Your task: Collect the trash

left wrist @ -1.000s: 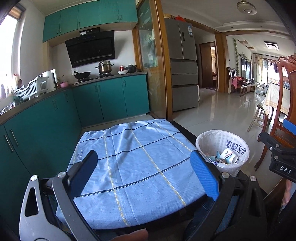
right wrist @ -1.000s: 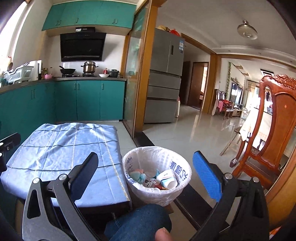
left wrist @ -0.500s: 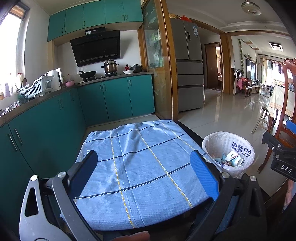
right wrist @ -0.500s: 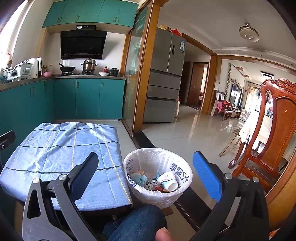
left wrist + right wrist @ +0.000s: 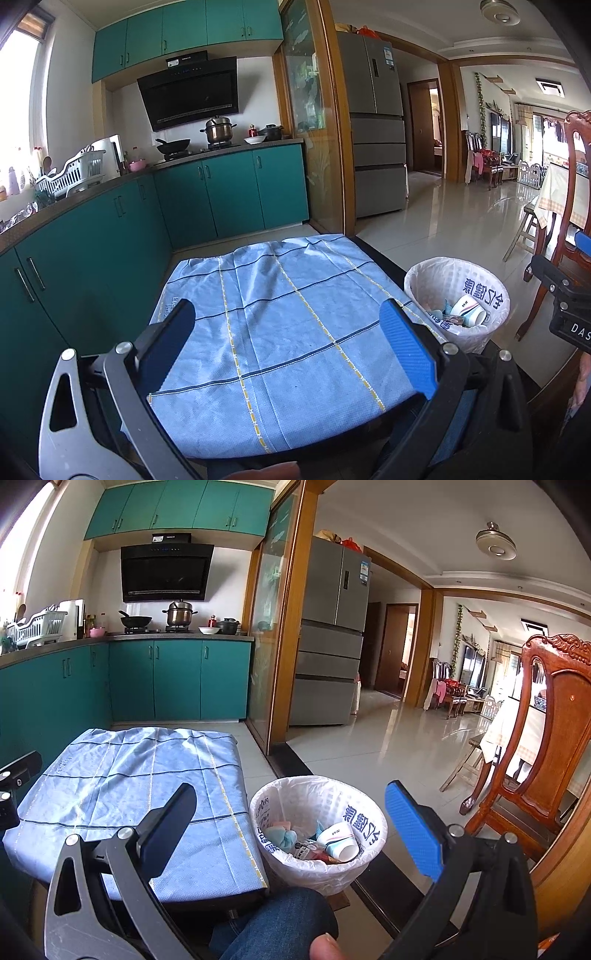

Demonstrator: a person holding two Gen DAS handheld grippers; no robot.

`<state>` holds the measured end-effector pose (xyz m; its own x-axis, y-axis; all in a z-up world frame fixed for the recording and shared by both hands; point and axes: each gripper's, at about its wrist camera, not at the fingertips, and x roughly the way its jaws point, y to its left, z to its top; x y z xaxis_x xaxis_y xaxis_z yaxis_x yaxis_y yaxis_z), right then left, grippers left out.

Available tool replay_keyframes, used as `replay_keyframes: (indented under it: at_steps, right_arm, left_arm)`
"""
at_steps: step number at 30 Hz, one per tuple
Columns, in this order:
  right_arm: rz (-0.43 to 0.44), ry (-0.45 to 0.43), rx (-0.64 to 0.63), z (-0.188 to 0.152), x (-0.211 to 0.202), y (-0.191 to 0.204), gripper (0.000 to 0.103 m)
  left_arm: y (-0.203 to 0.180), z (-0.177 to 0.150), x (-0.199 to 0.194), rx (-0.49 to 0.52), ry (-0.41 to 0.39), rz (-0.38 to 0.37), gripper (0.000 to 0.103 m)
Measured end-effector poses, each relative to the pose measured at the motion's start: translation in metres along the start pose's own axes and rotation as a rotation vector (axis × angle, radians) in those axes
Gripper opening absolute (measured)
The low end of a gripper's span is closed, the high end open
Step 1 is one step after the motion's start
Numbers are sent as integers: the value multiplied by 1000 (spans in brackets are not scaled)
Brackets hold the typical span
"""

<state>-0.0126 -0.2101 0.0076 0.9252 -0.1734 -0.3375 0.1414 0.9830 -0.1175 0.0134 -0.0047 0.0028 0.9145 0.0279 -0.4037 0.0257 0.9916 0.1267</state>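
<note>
A white-lined trash bin (image 5: pixel 373 821) stands on the floor to the right of a small table draped in a blue checked cloth (image 5: pixel 122 786). Paper cups (image 5: pixel 338 840) and wrappers lie inside it. The bin also shows in the left wrist view (image 5: pixel 491 291), with the cloth (image 5: pixel 288 325) bare of trash. My left gripper (image 5: pixel 288 339) is open and empty above the cloth. My right gripper (image 5: pixel 291 821) is open and empty, held above the bin's near side.
Teal kitchen cabinets (image 5: pixel 85 251) run along the left and back. A carved wooden chair (image 5: pixel 546 738) stands right of the bin. A glass partition with a wooden frame (image 5: pixel 280 638) and a fridge (image 5: pixel 332 635) lie behind. My knee in jeans (image 5: pixel 280 919) is below the bin.
Both grippers have lifted and tilted up slightly, so table and bin sit lower in view. Both stay open and empty.
</note>
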Motion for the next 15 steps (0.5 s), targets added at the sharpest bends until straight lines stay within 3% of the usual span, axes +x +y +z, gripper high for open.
replay_keyframes:
  at_steps: [15]
  right_arm:
    - [5,10,3,-2,1,0,99]
  left_arm:
    - [-1,0,4,4,11,4,100]
